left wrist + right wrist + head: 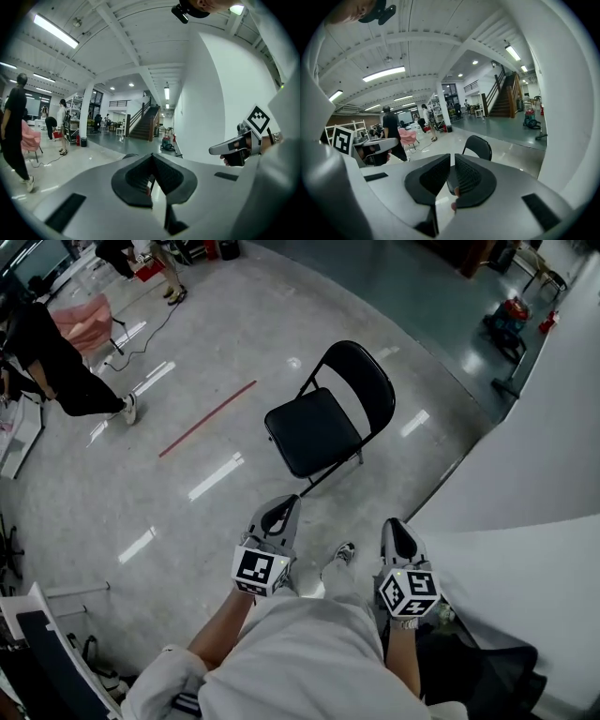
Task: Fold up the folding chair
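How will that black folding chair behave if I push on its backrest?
The folding chair looks like a thin tube frame with padded panels, so it is probably light and easy to tip. The floor is glossy, so it may slide rather than grip. As it stands open, the seat will likely pivot when lifted.

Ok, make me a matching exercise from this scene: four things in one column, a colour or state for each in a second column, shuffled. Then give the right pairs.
Things
1. folding chair
2. left gripper
3. floor strip
4. padded chair

Colour or state
A. red, lying flat
B. jaws together, nothing between them
C. black, unfolded, standing on its legs
D. pink, at the head view's upper left

Pairs: 1-C, 2-B, 3-A, 4-D
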### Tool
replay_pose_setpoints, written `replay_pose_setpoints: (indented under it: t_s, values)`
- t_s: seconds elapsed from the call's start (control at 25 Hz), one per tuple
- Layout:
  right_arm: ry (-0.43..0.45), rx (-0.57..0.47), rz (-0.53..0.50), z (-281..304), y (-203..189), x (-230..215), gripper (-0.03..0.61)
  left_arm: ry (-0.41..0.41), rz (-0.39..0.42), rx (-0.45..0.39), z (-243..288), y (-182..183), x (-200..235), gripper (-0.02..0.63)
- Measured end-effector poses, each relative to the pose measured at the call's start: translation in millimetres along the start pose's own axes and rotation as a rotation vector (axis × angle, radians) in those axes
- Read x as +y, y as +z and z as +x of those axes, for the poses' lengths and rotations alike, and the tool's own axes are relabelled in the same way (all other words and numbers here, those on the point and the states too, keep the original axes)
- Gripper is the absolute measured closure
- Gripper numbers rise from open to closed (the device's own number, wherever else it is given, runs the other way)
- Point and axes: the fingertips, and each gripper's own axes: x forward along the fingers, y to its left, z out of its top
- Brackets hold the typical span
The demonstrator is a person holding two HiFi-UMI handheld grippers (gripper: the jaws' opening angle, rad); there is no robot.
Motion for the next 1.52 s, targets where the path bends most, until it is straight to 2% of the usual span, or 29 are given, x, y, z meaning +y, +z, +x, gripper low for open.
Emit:
replay_pose_setpoints:
  t_s: [0.32,0.52,0.76,0.92,1.04,1.2,1.32,1.52]
  values:
    - [0.179,0.007,-0.056,66,54,-69,0.501,0.171,0.023,-0.013,72,31,-7,0.604]
    - [0.237,0.021,-0.062,94,68,-98,0.457,0.249,0.022,-0.008,96,36,-8,0.604]
    - [0.257,0.057,-0.076,139,78,-104,0.419,0.296,0.016,0.015,121,33,22,0.604]
    - [0.226,0.084,-0.082,170,81,-105,0.414,0.277,0.005,0.033,145,23,50,0.604]
    - [0.19,0.101,-0.076,196,88,-106,0.414,0.225,-0.013,0.046,174,20,73,0.604]
    - [0.15,0.114,-0.085,239,111,-97,0.414,0.152,-0.008,0.021,216,38,114,0.604]
    - [0.169,0.161,-0.097,275,118,-81,0.389,0.122,-0.005,-0.001,241,54,148,0.604]
    - [0.208,0.25,-0.165,315,110,-49,0.35,0.074,-0.018,-0.008,267,57,187,0.604]
